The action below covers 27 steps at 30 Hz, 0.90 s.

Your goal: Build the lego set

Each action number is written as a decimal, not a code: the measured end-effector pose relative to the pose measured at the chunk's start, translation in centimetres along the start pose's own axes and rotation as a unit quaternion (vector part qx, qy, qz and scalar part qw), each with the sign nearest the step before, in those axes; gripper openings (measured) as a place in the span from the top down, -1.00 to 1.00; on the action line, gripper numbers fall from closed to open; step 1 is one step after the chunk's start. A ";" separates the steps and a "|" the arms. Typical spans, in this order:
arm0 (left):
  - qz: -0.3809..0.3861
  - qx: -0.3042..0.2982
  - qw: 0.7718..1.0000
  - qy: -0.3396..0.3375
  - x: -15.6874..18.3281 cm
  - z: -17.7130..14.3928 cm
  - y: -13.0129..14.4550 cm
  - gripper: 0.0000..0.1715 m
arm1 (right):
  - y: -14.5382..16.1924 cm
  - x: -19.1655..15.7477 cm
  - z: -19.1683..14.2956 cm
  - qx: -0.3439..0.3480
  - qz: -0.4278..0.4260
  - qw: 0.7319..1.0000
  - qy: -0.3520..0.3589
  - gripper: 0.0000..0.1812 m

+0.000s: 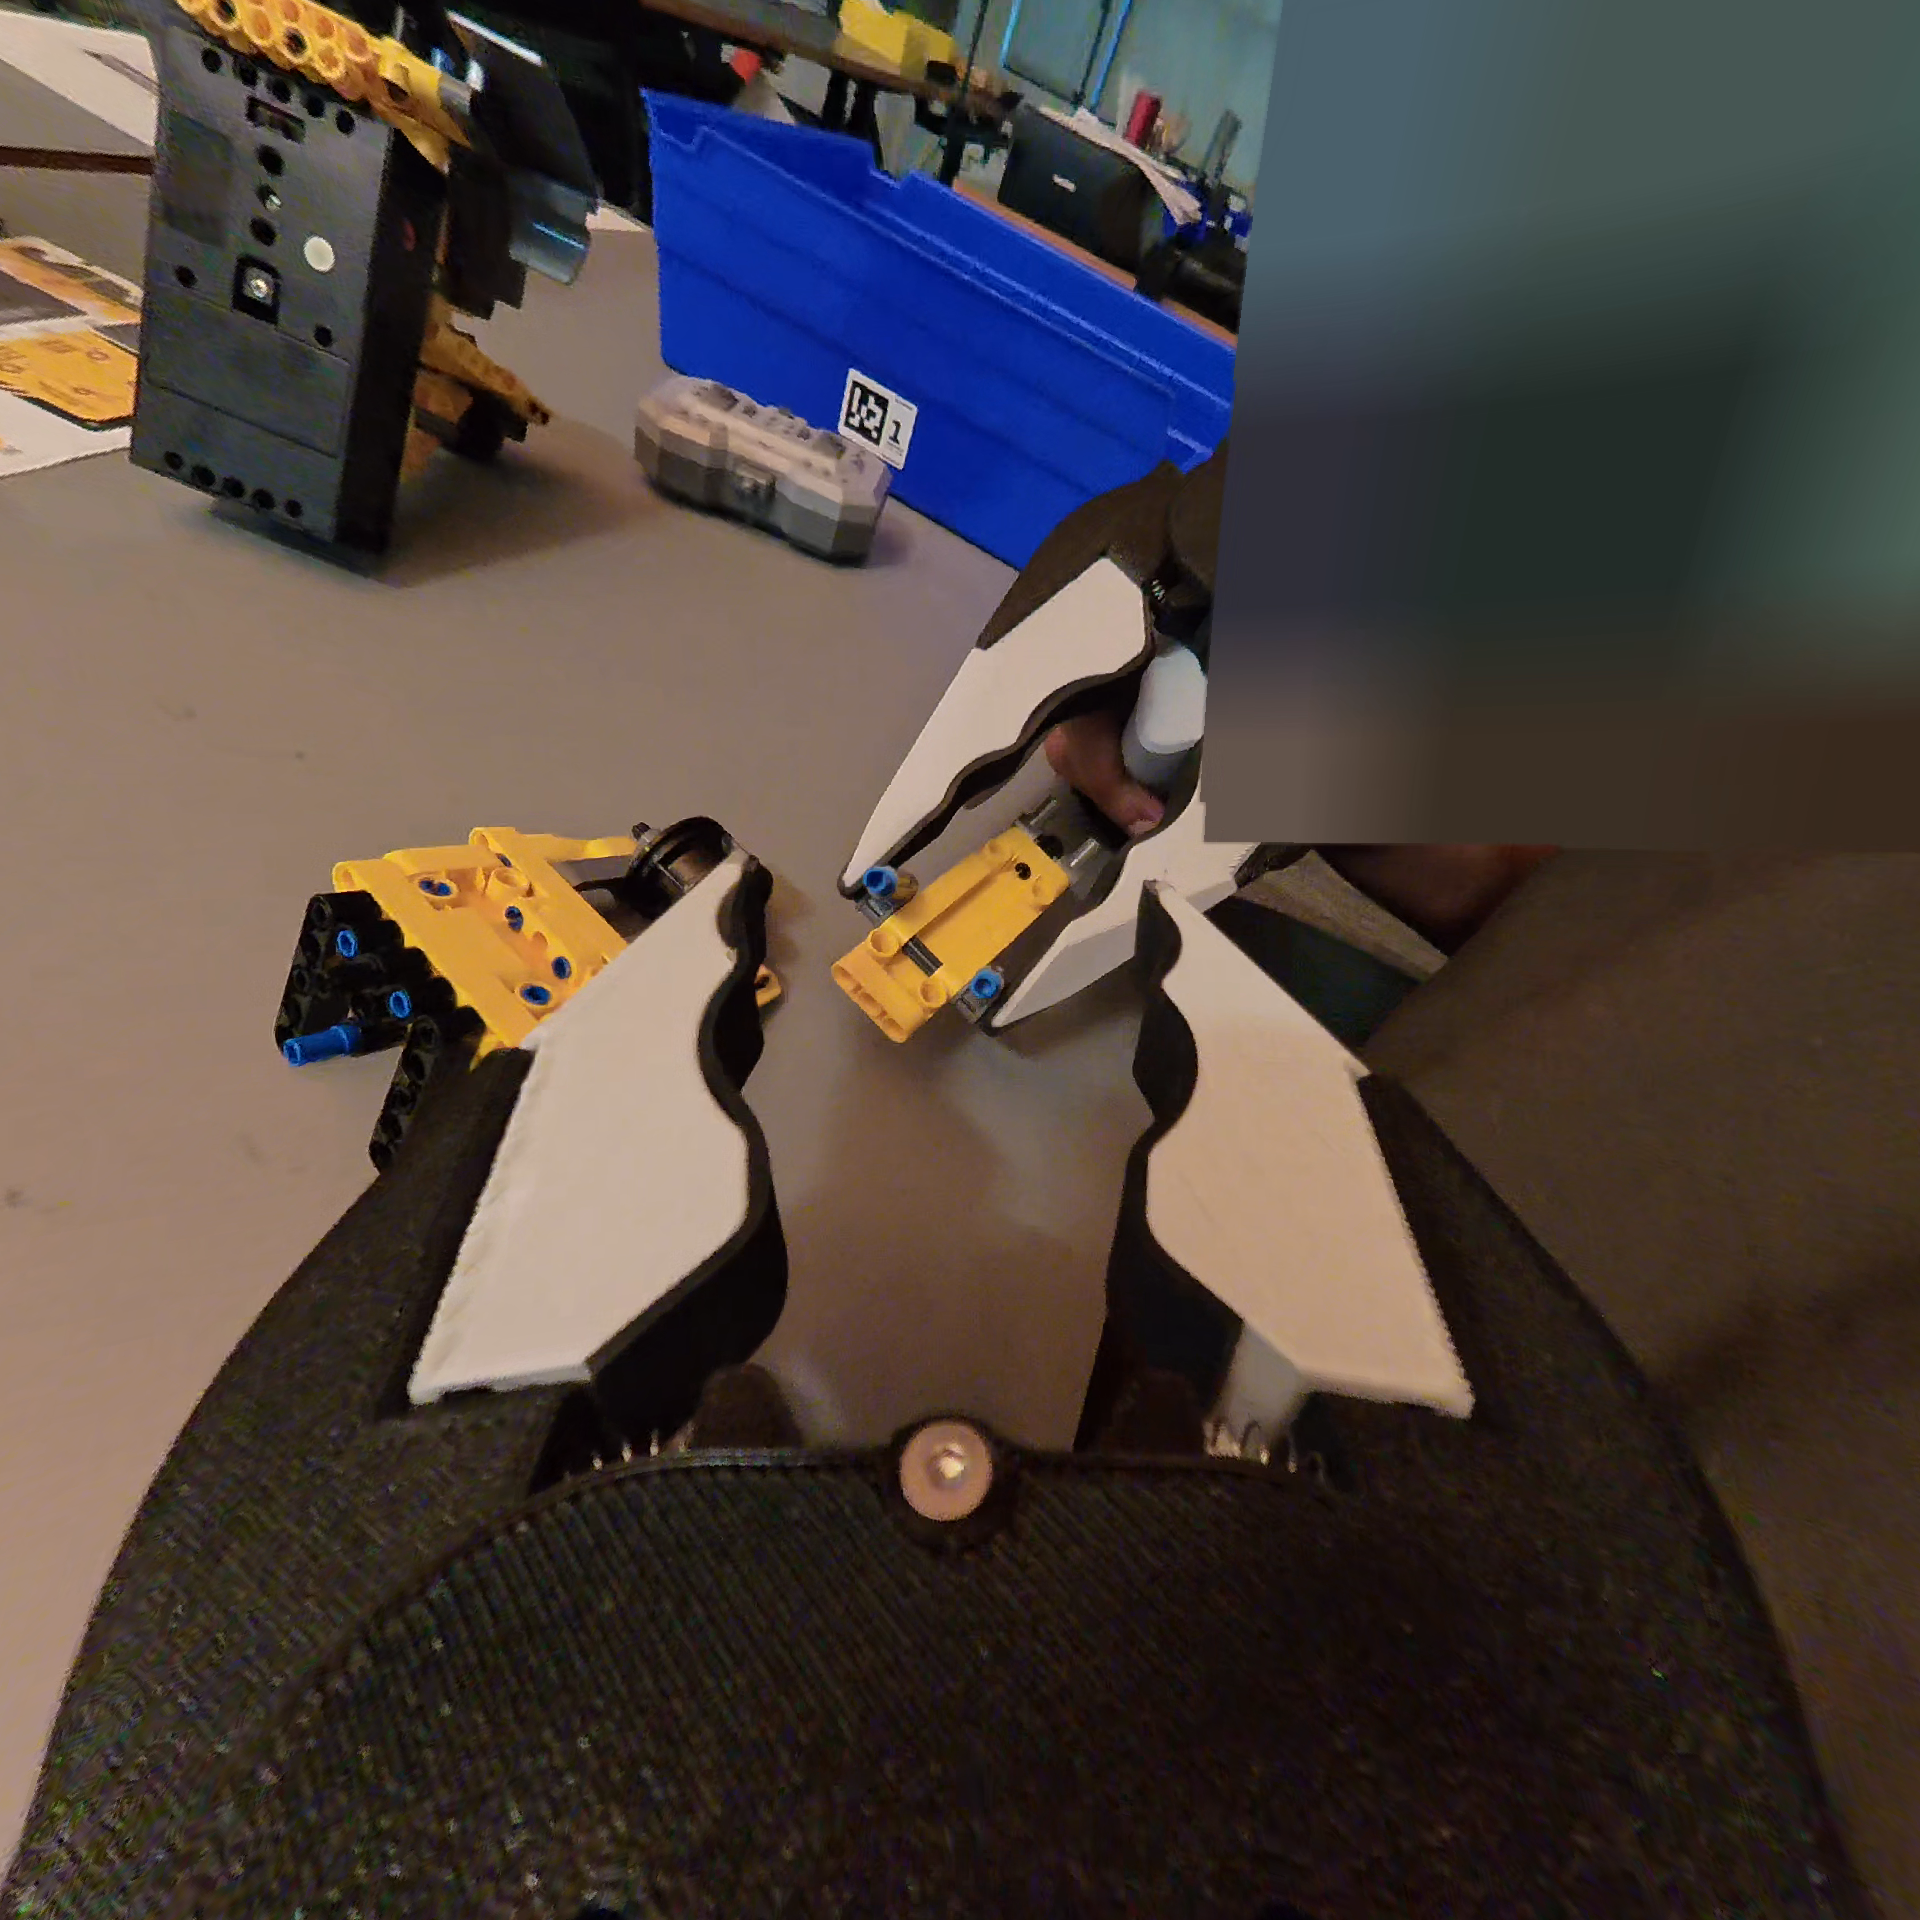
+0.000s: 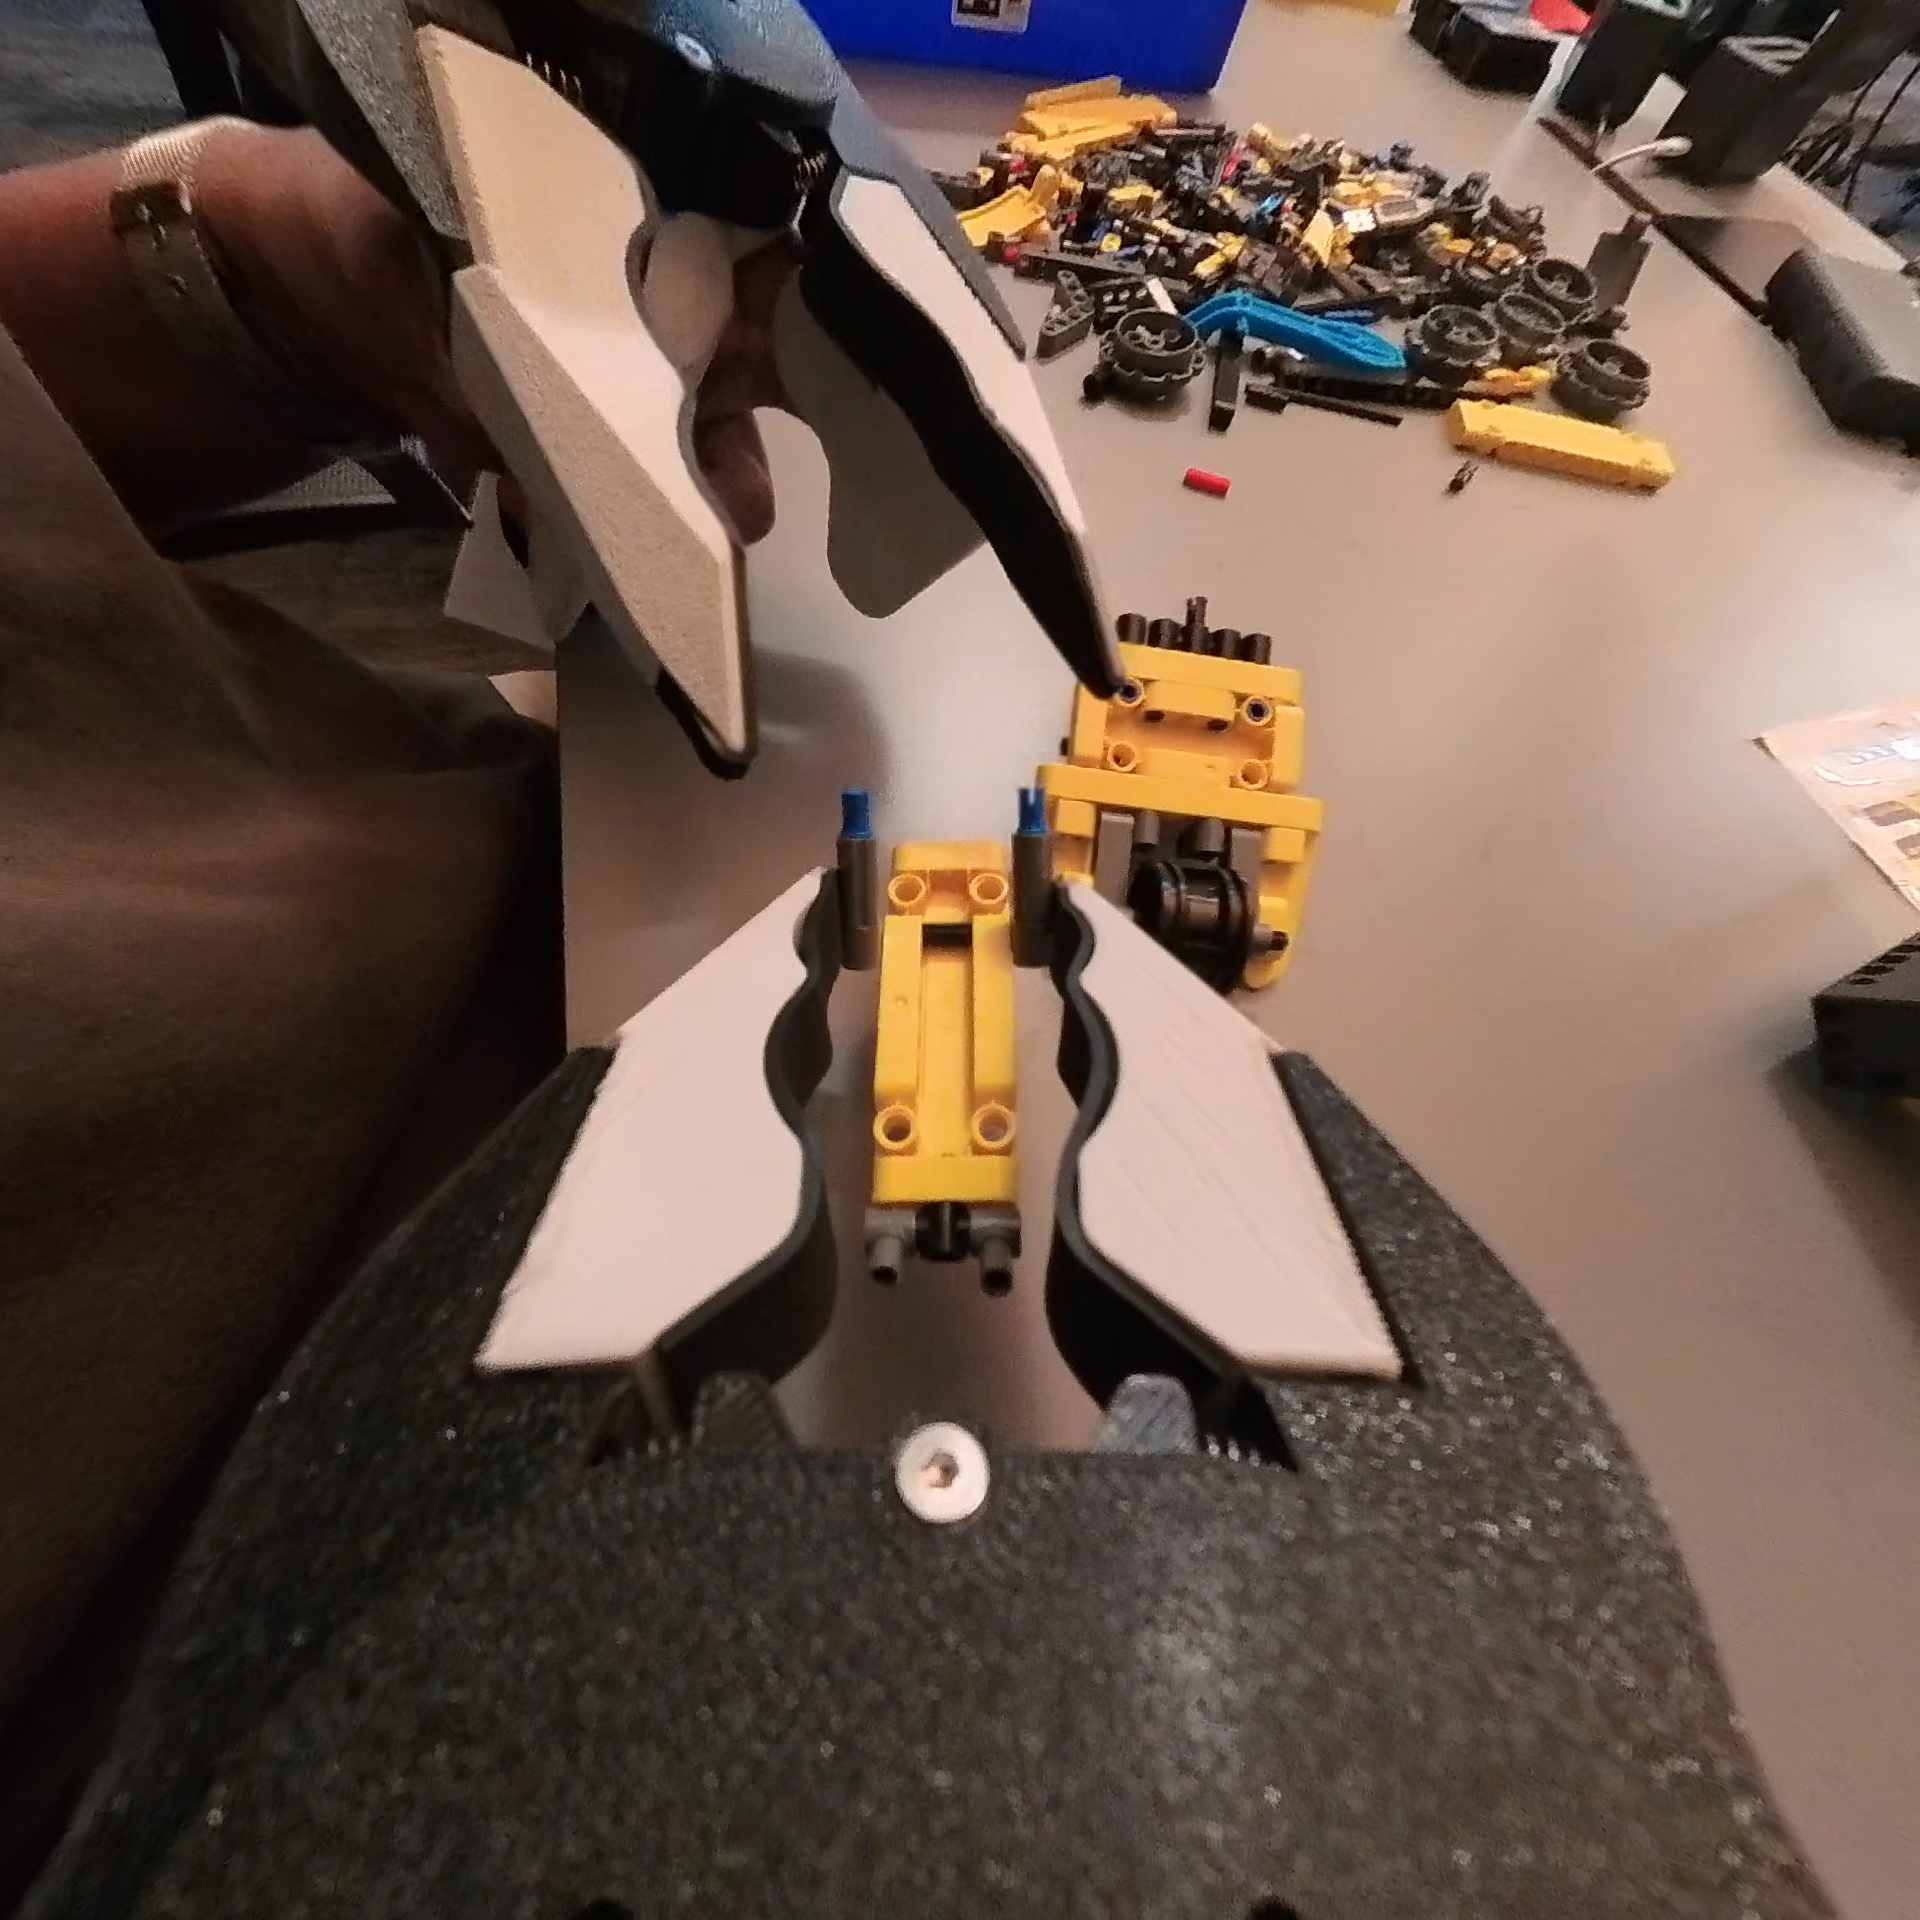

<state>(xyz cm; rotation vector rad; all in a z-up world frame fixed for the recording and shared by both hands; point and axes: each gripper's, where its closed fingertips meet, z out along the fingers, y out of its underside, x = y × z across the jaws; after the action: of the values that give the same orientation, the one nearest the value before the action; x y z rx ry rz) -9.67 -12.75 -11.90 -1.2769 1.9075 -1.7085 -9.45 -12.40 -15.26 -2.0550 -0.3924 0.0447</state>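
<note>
My right gripper (image 2: 940, 894) is shut on a long yellow brick piece (image 2: 945, 1039). Its fingertips press on the two grey pins with blue tips at the piece's sides. It holds the piece just over the grey table (image 2: 1455, 831). The same gripper (image 1: 925, 951) and piece (image 1: 956, 935) show in the left wrist view. My left gripper (image 1: 951, 883) is open and empty. Its left fingertip (image 1: 743, 883) rests on a yellow and black brick assembly (image 1: 468, 935) with a black wheel hub. The right wrist view shows this gripper (image 2: 925, 717) touching the assembly (image 2: 1184, 758) from above.
A blue bin (image 1: 935, 312) stands at the back, with a grey battery box (image 1: 758, 468) before it. A tall black block model (image 1: 270, 291) stands at the far left. A pile of loose pieces and wheels (image 2: 1299, 239), a long yellow beam (image 2: 1558, 442) and a small red pin (image 2: 1205, 480) lie beyond. Paper sheets (image 2: 1860, 790) lie at the right. Less than 4 cm separates the two grippers' tips. My right tips are roughly 20 centimetres from the tall black block model (image 1: 270, 291).
</note>
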 end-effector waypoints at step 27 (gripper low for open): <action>0.085 -0.169 0.982 0.028 1.1 0.8 5.0 0.40 | 0.7 -2.8 0.5 -0.031 0.014 0.991 -0.132 0.56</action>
<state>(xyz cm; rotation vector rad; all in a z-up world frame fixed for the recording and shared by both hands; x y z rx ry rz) -11.81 -14.52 -16.32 -1.1407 2.3407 -1.3935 -12.01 -13.17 -16.50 -2.1219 -0.5344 0.3286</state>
